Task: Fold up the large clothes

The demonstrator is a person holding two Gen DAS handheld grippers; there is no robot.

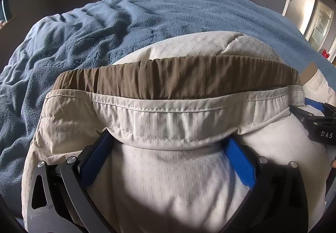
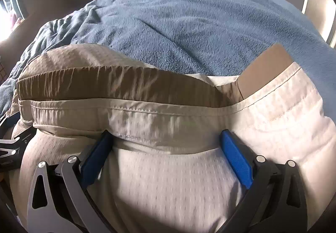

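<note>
Blue blanket (image 1: 147, 23) under beige garment (image 1: 168, 111); left gripper (image 1: 168, 149), right gripper (image 2: 166, 147) spread wide, waistband across fingers.

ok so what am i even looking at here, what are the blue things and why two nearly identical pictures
These are two cameras, one on each of two hand-held grabbing tools that a person carries, each looking forward along its own fingers. The blue things are the finger pads. One picture is from the left gripper, the other from the right gripper, side by side, so they look alike. Both face a pale beige garment with a brown inner waistband, bunched on a blue blanket. Each tool's fingers stand wide apart with the cloth's hem across their tips, so neither looks clamped.
</note>
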